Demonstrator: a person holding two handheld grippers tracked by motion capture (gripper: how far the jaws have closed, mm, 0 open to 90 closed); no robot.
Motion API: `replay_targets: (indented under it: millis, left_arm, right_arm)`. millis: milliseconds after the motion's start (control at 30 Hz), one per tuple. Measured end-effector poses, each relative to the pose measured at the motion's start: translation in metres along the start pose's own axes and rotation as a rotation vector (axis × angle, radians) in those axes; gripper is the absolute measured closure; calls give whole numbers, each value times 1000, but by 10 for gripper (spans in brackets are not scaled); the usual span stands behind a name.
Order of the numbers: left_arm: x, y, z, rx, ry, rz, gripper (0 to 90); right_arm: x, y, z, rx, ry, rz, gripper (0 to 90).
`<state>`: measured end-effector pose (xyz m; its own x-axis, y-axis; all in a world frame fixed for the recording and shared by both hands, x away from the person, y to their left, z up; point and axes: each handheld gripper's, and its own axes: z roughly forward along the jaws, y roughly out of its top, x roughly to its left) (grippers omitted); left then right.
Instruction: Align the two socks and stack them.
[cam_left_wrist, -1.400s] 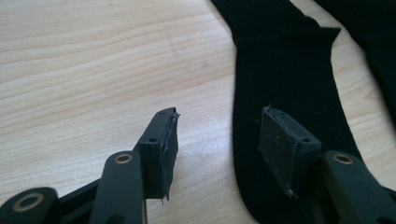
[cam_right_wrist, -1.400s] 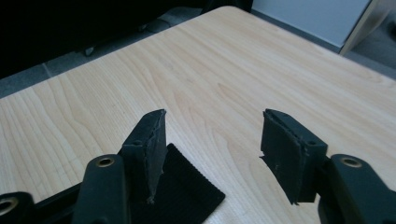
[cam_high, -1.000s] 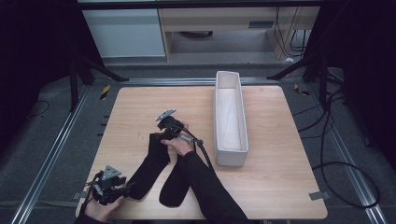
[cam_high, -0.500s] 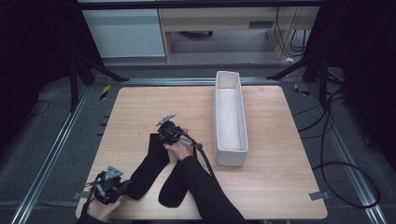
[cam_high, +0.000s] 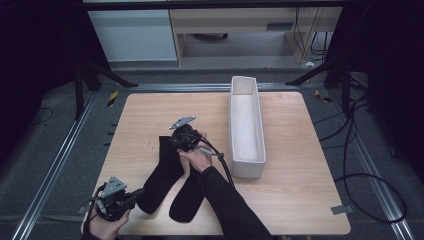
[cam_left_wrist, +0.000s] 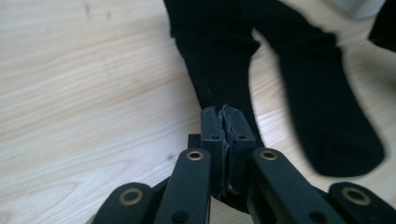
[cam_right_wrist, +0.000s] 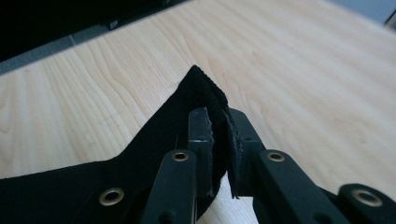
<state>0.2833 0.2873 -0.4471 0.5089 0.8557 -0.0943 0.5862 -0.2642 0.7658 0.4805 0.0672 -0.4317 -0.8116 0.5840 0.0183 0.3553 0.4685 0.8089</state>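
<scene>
Gripping one black sock (cam_high: 162, 175) at both ends, left tongs (cam_left_wrist: 223, 122) clamp the toe, right tongs (cam_right_wrist: 218, 122) the cuff; both have just closed. It lies on the bench (cam_high: 300, 200) beside its mate (cam_high: 189, 197). Next move: lift evenly, keeping it taut.

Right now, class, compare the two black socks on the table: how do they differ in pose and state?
The left sock is clamped at both ends: the left gripper holds its toe, the right gripper its cuff. The right sock lies free, gripped by nothing. The left sock's cuff is lifted off the table in the right gripper view; the right sock rests flat. Both are black, side by side.
</scene>
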Motion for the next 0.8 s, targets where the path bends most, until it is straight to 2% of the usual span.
replay_targets:
  millis: [100,133,167,267,300,433,600,633,700,733,800]
  left_arm:
    - [-4,4,-4,-24,-17,7,871]
    - [-5,8,-6,-54,0,46,871]
    - [-7,9,-7,-61,-7,44,871]
    - [-14,11,-6,-56,-31,34,871]
    - [-20,12,-4,-55,-50,34,871]
    - [-33,15,1,-54,-86,50,871]
    - [-44,15,9,-24,-126,54,871]
    - [-49,14,14,-7,-146,52,871]
    - [-52,13,16,-2,-152,54,871]
    - [-55,12,21,14,-173,55,871]
    - [-60,11,25,29,-190,57,871]
  right_arm:
    - [-1,3,-20,-36,-5,-12,821]
    - [-1,4,-26,-43,-8,-12,821]
    - [-2,4,-31,-49,-13,-13,822]
    - [-3,3,-40,-47,-21,-14,822]
    - [-5,1,-48,-47,-39,-17,822]
    - [-10,-6,-63,-29,-76,-26,822]
    - [-16,-17,-80,-8,-98,-23,822]
    - [-17,-19,-83,-3,-101,-20,822]
    - [-17,-21,-85,3,-106,-24,822]
    - [-18,-24,-88,23,-115,-30,822]
    - [-17,-28,-90,44,-126,-44,821]
